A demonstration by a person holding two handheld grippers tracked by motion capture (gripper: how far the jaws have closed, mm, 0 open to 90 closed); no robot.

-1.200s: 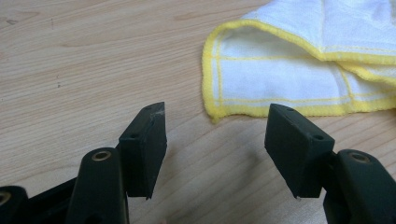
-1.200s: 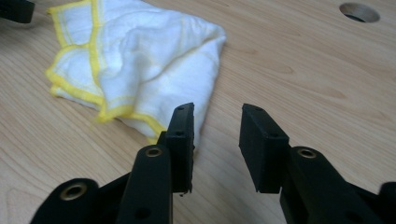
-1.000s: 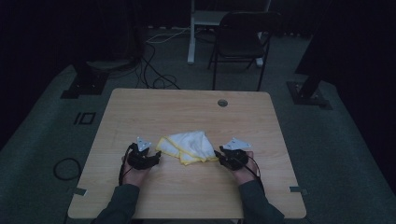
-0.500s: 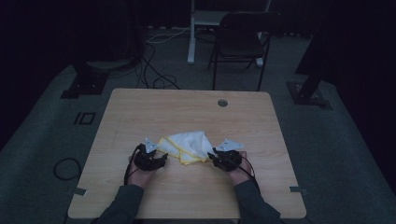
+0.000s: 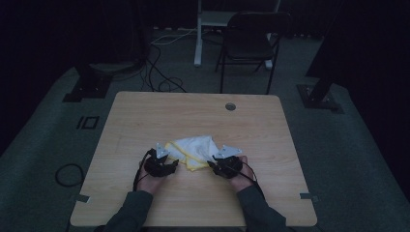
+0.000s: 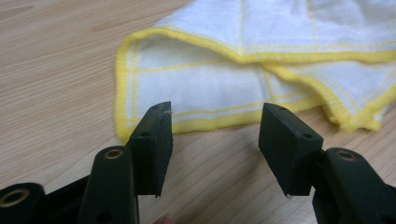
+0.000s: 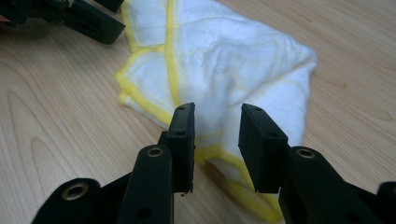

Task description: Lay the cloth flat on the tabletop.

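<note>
At the near edge of the wooden surface, a person's two sleeved forearms come in from below, each hand holding a black gripper. The left gripper sits near the left end of a cloth, and its jaws stand apart, having just been closing a little. In the left gripper view nothing lies between the pads: the cloth's yellow hem runs just beyond the fingertips, and bare wood shows in the gap. The left hand rests low on the surface behind it.

The right gripper is near the right end of the same cloth, jaws partly apart. In the right gripper view the near corner of the cloth lies in the gap between the two pads, its yellow border passing under them; whether the pads press on the fabric I cannot tell, as a clear gap shows between them. The right hand lies behind it.

The cloth is white with yellow edging and thin yellow lines, rumpled and folded over itself, lying flat on the surface between the two grippers, a little nearer than the middle. Farther back a small round hole sits near the far edge of the surface. Beyond it on the floor stands a dark folding chair, with cables trailing to its left
</note>
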